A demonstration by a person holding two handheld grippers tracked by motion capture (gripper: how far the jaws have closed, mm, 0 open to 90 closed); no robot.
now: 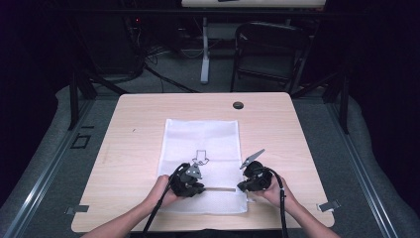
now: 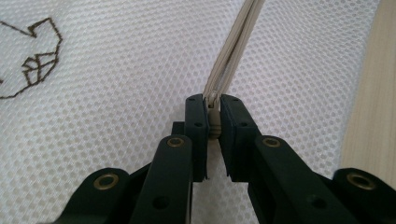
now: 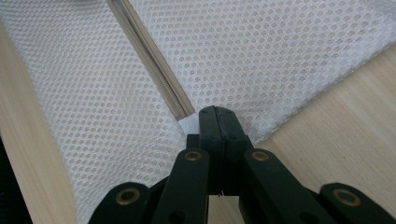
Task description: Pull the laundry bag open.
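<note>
The white mesh bag lies flat at table centre. Left gripper clamps the zipper pull at the bag's 7 o'clock. Right gripper pinches the bag's 5 o'clock edge beside the zipper.

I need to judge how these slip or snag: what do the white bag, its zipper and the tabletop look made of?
White bag: synthetic mesh, by its honeycomb holes. Zipper: beige fabric tape, fine teeth, likely plastic. Tabletop: pale wood-grain, probably matte laminate.
</note>
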